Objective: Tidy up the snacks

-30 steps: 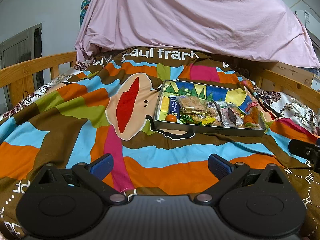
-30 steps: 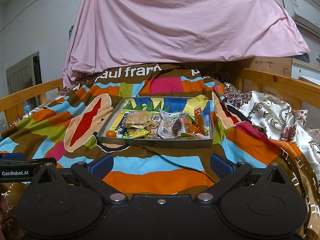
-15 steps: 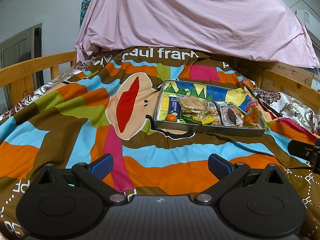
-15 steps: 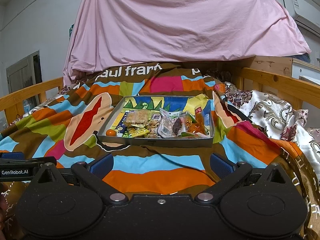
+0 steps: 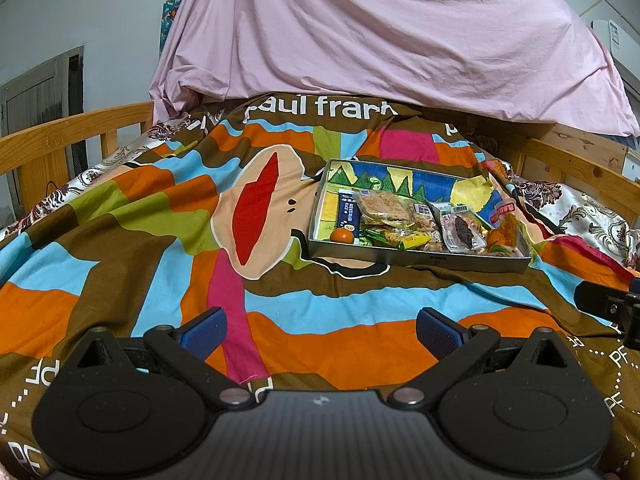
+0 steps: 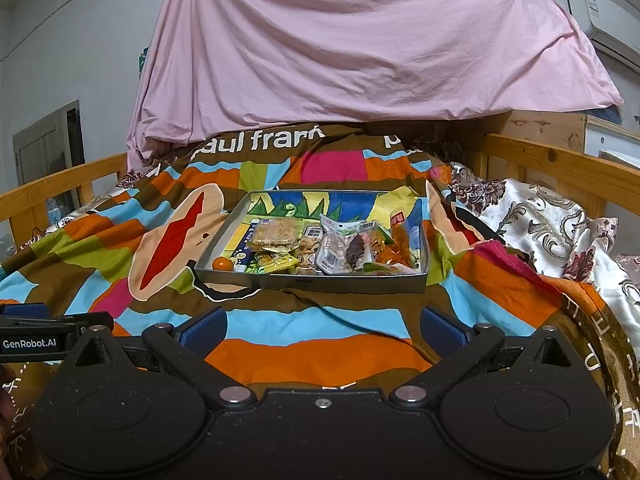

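Note:
A shallow grey metal tray (image 5: 420,258) (image 6: 312,282) with a colourful printed bottom lies on the bed. Its near half is piled with packaged snacks: a cracker pack (image 5: 382,210) (image 6: 276,234), a clear pack with a dark snack (image 5: 462,230) (image 6: 352,252), a yellow wrapper (image 5: 414,240) (image 6: 276,266), an orange-red pack (image 5: 504,228) (image 6: 398,236) and a small orange fruit (image 5: 343,236) (image 6: 223,264). My left gripper (image 5: 320,332) and right gripper (image 6: 320,326) are both open and empty, low over the blanket, well short of the tray.
A striped multicolour blanket (image 5: 160,220) covers the bed. Wooden rails (image 5: 60,136) (image 6: 560,160) run along both sides. A pink sheet (image 6: 360,40) hangs behind the tray. A floral quilt (image 6: 540,216) bunches at the right. The other gripper's body (image 6: 36,342) shows at the left edge.

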Action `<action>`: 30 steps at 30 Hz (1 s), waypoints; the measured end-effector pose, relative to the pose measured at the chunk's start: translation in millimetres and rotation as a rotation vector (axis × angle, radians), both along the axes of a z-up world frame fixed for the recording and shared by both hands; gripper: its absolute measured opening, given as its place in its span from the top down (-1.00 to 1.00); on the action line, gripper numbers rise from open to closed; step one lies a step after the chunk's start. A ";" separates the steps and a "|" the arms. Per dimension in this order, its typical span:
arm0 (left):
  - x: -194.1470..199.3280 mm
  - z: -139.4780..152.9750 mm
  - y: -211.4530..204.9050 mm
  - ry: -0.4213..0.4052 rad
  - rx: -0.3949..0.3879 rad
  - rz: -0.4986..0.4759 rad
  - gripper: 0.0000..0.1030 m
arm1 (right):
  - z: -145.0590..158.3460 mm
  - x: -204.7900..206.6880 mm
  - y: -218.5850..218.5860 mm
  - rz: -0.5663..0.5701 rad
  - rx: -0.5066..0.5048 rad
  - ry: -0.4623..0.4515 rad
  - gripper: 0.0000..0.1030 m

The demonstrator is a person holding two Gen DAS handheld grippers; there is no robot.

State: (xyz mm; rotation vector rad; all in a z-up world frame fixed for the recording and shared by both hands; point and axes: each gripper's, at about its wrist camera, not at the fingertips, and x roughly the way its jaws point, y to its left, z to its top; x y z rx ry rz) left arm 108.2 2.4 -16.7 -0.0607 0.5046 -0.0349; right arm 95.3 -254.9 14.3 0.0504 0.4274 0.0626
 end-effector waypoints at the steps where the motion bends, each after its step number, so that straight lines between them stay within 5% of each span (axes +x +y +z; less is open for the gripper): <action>1: 0.0 0.1 -0.1 0.000 0.000 0.000 -0.99 | 0.0 0.1 -0.1 0.000 0.000 0.000 -0.99; 30: -8.8 6.6 -8.1 -0.019 0.062 0.035 -0.99 | 0.8 0.9 -0.3 0.001 0.000 0.003 -0.99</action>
